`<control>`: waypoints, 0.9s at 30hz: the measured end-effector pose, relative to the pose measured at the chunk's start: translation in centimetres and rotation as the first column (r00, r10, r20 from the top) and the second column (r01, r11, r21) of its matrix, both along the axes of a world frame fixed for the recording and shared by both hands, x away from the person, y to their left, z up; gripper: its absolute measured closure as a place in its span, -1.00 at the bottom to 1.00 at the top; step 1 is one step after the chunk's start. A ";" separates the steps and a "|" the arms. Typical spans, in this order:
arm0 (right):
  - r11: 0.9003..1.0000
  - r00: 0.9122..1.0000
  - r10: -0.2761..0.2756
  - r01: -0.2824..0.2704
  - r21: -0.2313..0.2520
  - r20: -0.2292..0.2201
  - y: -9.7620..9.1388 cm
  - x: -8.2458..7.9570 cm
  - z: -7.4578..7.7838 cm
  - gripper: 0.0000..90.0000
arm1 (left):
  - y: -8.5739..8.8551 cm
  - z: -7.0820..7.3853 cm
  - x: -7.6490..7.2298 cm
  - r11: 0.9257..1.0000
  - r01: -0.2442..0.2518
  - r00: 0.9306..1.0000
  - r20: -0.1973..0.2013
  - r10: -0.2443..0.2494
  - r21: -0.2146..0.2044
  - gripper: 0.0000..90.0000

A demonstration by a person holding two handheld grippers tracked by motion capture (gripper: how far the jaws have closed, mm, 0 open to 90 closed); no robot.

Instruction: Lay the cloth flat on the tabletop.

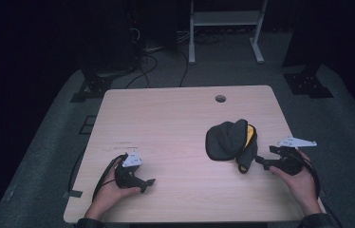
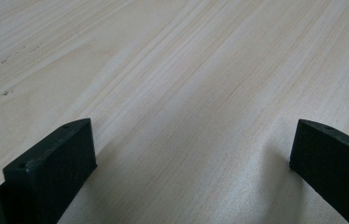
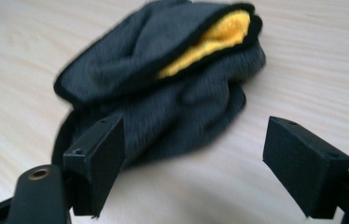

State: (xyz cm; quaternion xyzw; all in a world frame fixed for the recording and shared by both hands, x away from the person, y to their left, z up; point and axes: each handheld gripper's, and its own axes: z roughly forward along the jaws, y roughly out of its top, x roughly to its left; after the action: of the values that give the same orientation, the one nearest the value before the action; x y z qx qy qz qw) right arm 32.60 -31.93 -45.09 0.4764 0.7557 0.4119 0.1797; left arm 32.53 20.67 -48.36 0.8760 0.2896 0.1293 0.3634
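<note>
A crumpled dark grey cloth (image 1: 228, 139) with a yellow inner side lies on the right half of the light wooden table (image 1: 166, 118). In the right gripper view the cloth (image 3: 163, 88) sits just beyond the jaws, yellow lining showing at its top fold. My right gripper (image 1: 259, 159) is open, pointing left at the cloth's lower end, with nothing between its pads (image 3: 193, 163). My left gripper (image 1: 148, 184) rests low at the front left, open over bare wood (image 2: 191, 154).
A round cable hole (image 1: 220, 99) is near the table's far edge. Behind the table stand a white frame (image 1: 225, 28) and dark stands with cables on the carpeted floor. Small marks on the wood lie left of centre (image 1: 123, 142).
</note>
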 end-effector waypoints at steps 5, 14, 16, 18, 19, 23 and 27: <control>1.000 1.000 -0.002 0.002 0.018 -0.001 1.0 1.8 0.4 -0.55 | 0.0 0.0 0.0 1.000 -0.003 1.000 -0.002 0.003 -0.002 -1.00; 1.000 1.000 -0.019 0.019 0.023 0.006 2.2 4.4 0.8 -0.59 | 0.0 0.0 0.0 1.000 0.001 1.000 -0.002 -0.001 0.003 -1.00; 0.999 1.000 -0.023 0.023 0.034 -0.007 2.5 5.2 0.4 -0.60 | 0.0 0.0 0.0 1.000 0.000 1.000 -0.002 0.000 0.002 -1.00; 0.999 0.999 -0.031 0.031 0.025 -0.023 2.8 5.9 0.1 -0.59 | 0.0 0.0 0.0 1.000 0.000 1.000 -0.002 0.000 0.002 -1.00; 0.999 0.999 -0.031 0.032 0.027 -0.029 2.9 6.3 -0.2 -0.61 | 0.0 0.0 0.0 1.000 0.001 1.000 -0.002 -0.001 0.003 -1.00; 0.998 0.998 -0.037 0.039 0.049 -0.051 3.0 7.3 -1.1 -0.64 | 0.0 0.0 0.0 1.000 0.001 1.000 -0.002 -0.001 0.003 -1.00; 0.998 0.993 -0.031 0.036 0.047 -0.110 3.1 7.9 -2.2 -0.59 | 0.0 0.0 0.0 1.000 0.000 1.000 -0.002 0.000 0.002 -1.00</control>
State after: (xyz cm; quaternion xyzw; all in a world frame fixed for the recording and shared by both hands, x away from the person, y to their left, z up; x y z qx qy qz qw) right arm 40.51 -28.84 -47.31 0.5152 0.7458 0.4006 0.1331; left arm 32.52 20.68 -48.35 0.8765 0.2898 0.1289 0.3622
